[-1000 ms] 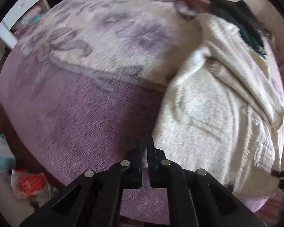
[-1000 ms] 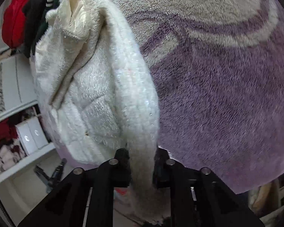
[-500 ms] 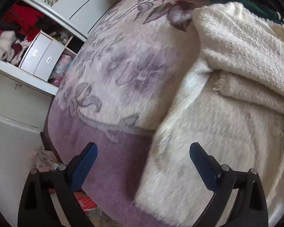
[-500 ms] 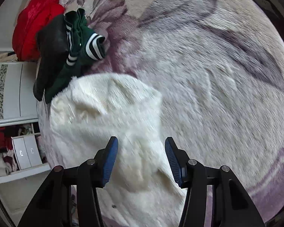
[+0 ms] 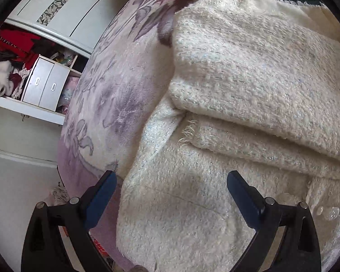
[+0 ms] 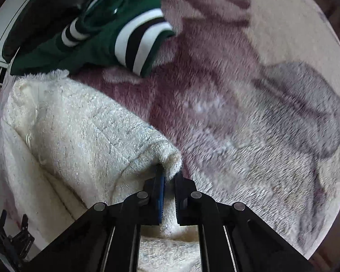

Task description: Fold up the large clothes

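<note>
A cream fuzzy garment (image 5: 226, 136) lies partly folded on a purple floral blanket (image 5: 124, 86), with one layer doubled over on top. My left gripper (image 5: 171, 187) is wide open, its fingers spread low over the garment's near left edge, holding nothing. In the right wrist view the same cream garment (image 6: 79, 136) lies at the left. My right gripper (image 6: 168, 179) is shut on a folded corner of it, the fabric pinched between the pads.
A green garment with black and white striped cuffs (image 6: 115, 34) lies on the blanket beyond the cream one. White shelves with small drawers (image 5: 43, 86) and red clothes stand left of the bed. The blanket (image 6: 260, 124) stretches to the right.
My left gripper went from shut to wide open and moved in over the cream garment. My right gripper let go of the fabric, opened, then shut again on a folded corner.
</note>
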